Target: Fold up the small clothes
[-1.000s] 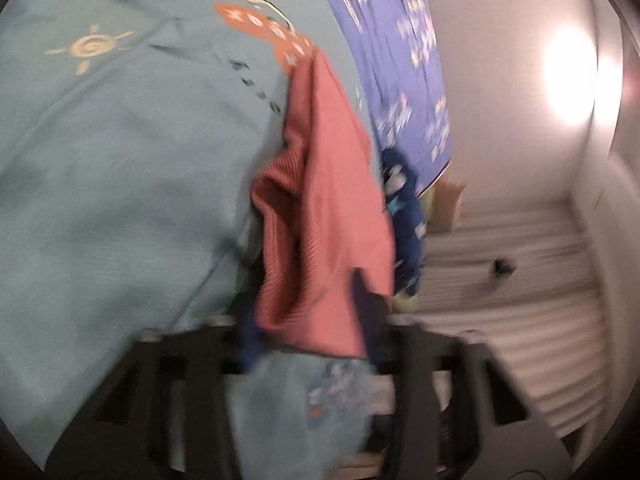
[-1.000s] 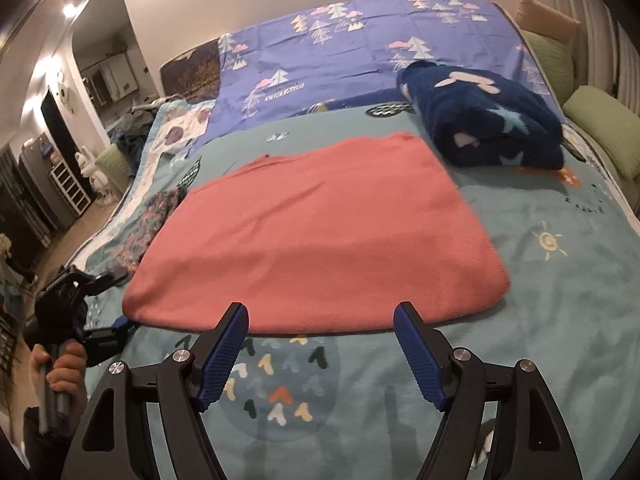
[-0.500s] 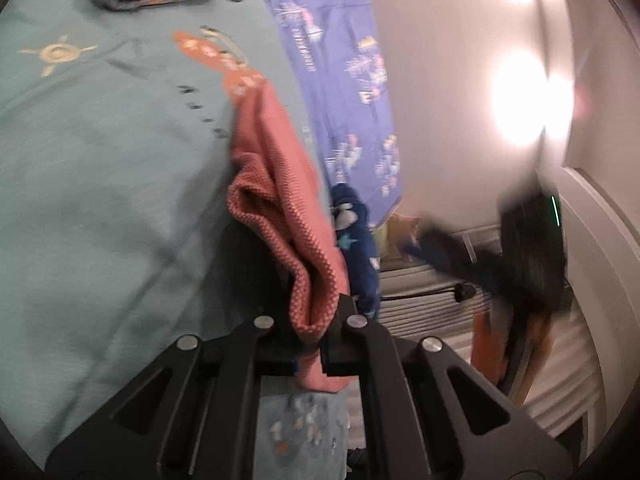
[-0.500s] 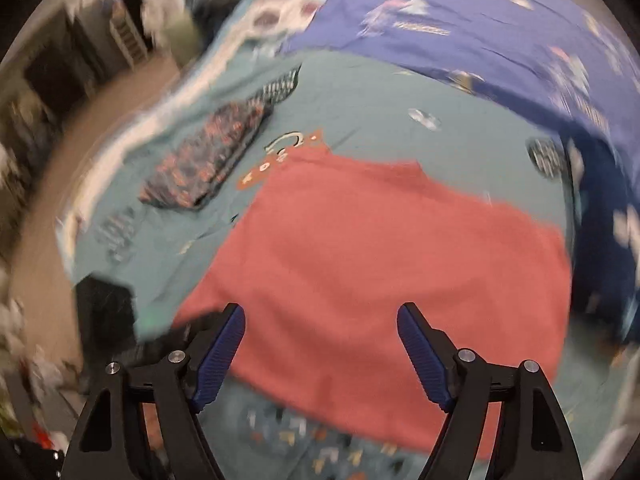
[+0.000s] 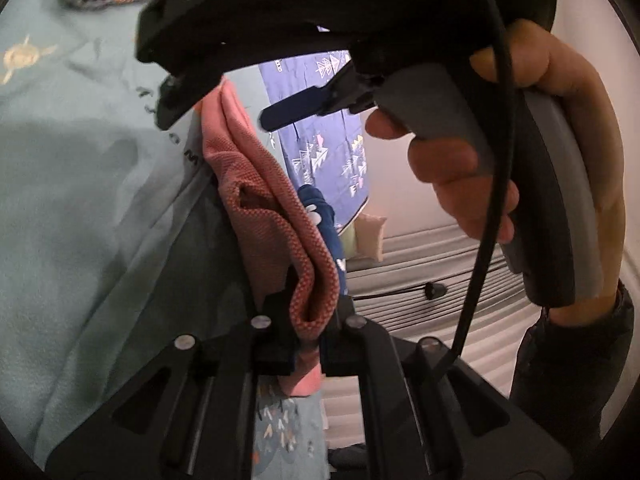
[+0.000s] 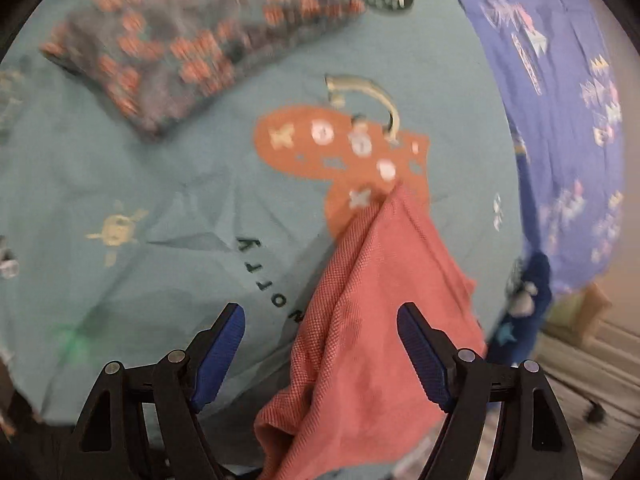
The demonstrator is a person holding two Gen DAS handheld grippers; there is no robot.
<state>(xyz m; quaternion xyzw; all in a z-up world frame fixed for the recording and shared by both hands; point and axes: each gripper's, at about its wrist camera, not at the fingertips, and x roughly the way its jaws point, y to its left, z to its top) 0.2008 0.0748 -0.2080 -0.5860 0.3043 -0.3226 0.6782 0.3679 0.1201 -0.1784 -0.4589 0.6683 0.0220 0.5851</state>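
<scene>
The left gripper [image 5: 310, 326] has its jaws clenched on the salmon-pink knitted cloth [image 5: 276, 216], lifted off the bed. The right gripper [image 6: 320, 350], jaws released, straddles its hanging edge; next, pinch there.

Red cloth [image 6: 372, 344] no longer flat on bed [image 6: 192, 216], now lifted and bunched, pinched in left gripper [image 5: 310, 320]. Right gripper [image 6: 320, 356], jaws apart, has swung in close above it, filling left view.
</scene>
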